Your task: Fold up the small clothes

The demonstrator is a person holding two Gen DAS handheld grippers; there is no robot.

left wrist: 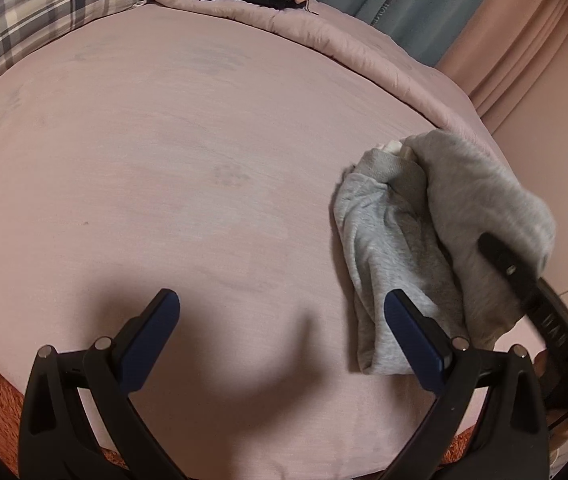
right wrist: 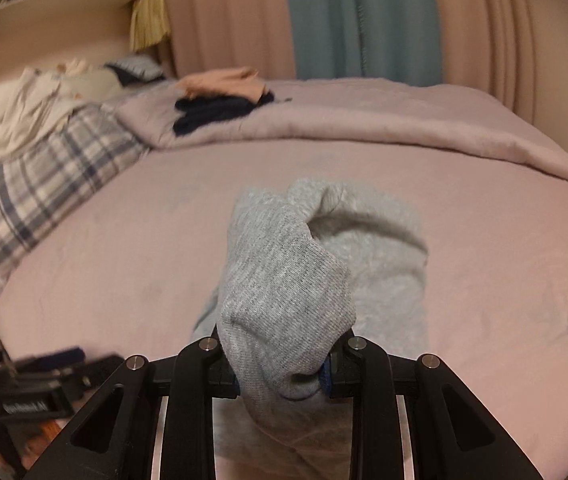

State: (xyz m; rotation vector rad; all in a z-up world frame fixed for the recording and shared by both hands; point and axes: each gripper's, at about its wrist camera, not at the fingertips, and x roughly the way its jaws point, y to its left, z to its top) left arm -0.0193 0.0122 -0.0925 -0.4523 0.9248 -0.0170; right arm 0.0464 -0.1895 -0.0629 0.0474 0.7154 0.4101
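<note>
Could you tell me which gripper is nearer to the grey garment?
Right. The right gripper is shut on the grey garment; the left gripper is open beside it, over the bed sheet.

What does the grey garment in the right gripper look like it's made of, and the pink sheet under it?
Small grey heathered garment: looks like cotton jersey or sweatshirt knit, matte; fine knit rows and a ribbed band show. Pink bed sheet: seems a soft brushed fabric, matte, with faint nap streaks. The right gripper pinches the garment.

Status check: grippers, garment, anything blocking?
Left gripper open, empty, over bed. Right gripper shut on grey garment, bunched, unfolded. Nothing in the way.
</note>
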